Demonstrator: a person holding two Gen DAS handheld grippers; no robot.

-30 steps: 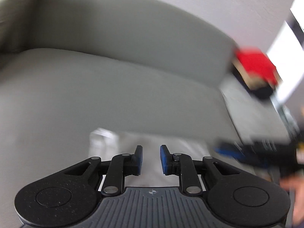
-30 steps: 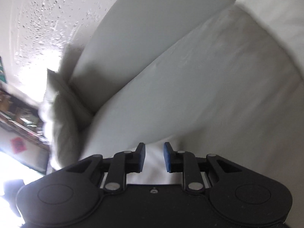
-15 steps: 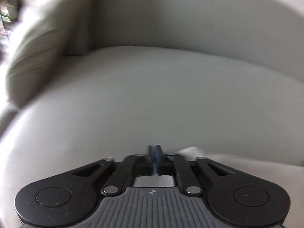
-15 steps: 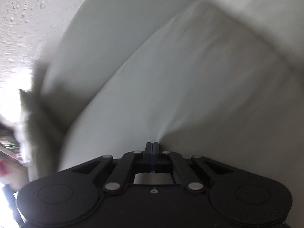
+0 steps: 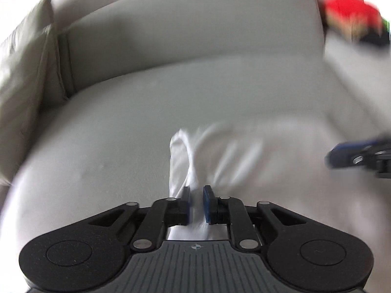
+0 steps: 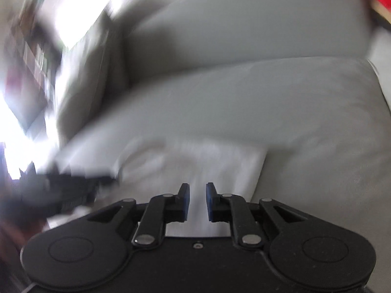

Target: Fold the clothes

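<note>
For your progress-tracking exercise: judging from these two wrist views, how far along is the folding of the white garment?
Done: the white cloth garment lies on the grey sofa seat, showing a squared corner. In hand: a fabric ridge sits between the left gripper fingers, which are apart. The right gripper is open above the cloth. Left: smoothing the wrinkles; blur hides any remaining folds.

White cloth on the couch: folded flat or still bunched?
Partly bunched. The white cloth rises in a twisted ridge with creases between the open left tongs; its far corner lies flat. Blur hides the rest.
</note>
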